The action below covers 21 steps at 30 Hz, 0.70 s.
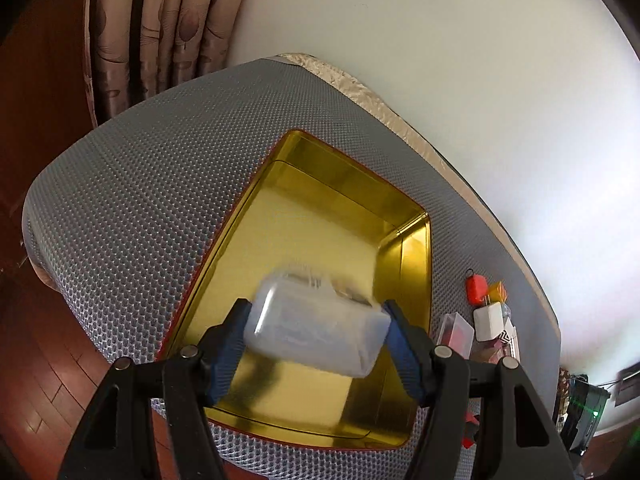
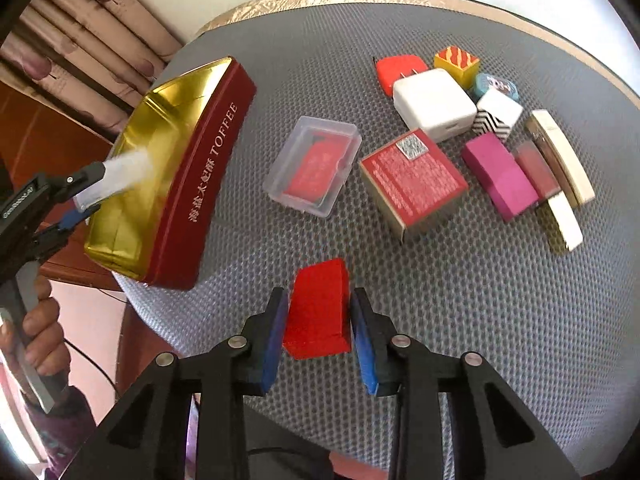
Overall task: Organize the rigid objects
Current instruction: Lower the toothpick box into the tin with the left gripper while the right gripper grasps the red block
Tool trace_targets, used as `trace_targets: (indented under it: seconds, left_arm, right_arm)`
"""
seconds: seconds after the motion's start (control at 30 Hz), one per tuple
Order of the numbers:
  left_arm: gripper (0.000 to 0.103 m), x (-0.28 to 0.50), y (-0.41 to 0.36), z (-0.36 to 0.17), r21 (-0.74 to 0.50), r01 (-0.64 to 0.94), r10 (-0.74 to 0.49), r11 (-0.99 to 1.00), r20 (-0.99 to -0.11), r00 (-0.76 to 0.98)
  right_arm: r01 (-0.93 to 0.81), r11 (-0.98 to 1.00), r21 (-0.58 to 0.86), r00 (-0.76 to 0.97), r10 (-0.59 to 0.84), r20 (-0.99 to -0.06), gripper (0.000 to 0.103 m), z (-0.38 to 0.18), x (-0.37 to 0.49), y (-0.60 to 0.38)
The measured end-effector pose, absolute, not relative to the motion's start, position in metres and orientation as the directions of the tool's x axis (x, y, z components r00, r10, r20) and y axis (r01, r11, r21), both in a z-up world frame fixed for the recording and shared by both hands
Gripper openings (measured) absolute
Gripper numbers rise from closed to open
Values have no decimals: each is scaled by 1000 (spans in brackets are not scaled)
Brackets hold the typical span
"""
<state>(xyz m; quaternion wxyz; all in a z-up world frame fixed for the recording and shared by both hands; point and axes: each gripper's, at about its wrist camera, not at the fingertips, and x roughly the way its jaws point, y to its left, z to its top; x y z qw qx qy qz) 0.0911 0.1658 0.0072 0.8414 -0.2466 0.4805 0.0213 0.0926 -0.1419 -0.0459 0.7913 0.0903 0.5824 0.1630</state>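
Note:
My left gripper (image 1: 316, 336) is shut on a frosted clear plastic box (image 1: 316, 330) and holds it over the open gold toffee tin (image 1: 416, 240). The box is motion-blurred. In the right wrist view the left gripper (image 2: 86, 192) and the box (image 2: 124, 172) show above the tin (image 2: 208, 184), which has red sides. My right gripper (image 2: 320, 320) has its jaws on both sides of a red block (image 2: 318, 316) on the grey mat; the left pad is close to it, contact on the right is unclear.
On the grey dotted mat (image 2: 440, 300) lie a clear case with a red card (image 2: 314, 168), a red printed box (image 2: 414, 178), a white charger (image 2: 434, 104), a magenta block (image 2: 500, 176), small patterned cubes (image 2: 458, 62) and cream bars (image 2: 560, 156). The table edge runs behind them.

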Motion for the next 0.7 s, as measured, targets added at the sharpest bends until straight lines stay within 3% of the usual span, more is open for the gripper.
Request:
trace_targets:
  seconds: [0.1, 0.17, 0.57, 0.7]
  left_arm:
    - [67, 87, 167, 10, -410, -277, -203, 869, -806, 556]
    - [67, 84, 167, 13, -404, -286, -190, 869, -806, 561]
    - [68, 95, 164, 23, -372, -279, -148, 885, -794, 589]
    - [68, 100, 160, 30, -331, -271, -106, 904, -787, 608]
  right_arm:
    - [-148, 927, 345, 278, 374, -885, 29, -43, 85, -148]
    - [-150, 924, 353, 279, 382, -881, 19, -41, 78, -163]
    - [-157, 934, 321, 311, 355, -881, 18, -28, 59, -177]
    - [-171, 935, 310, 279, 347, -895, 22, -35, 61, -166]
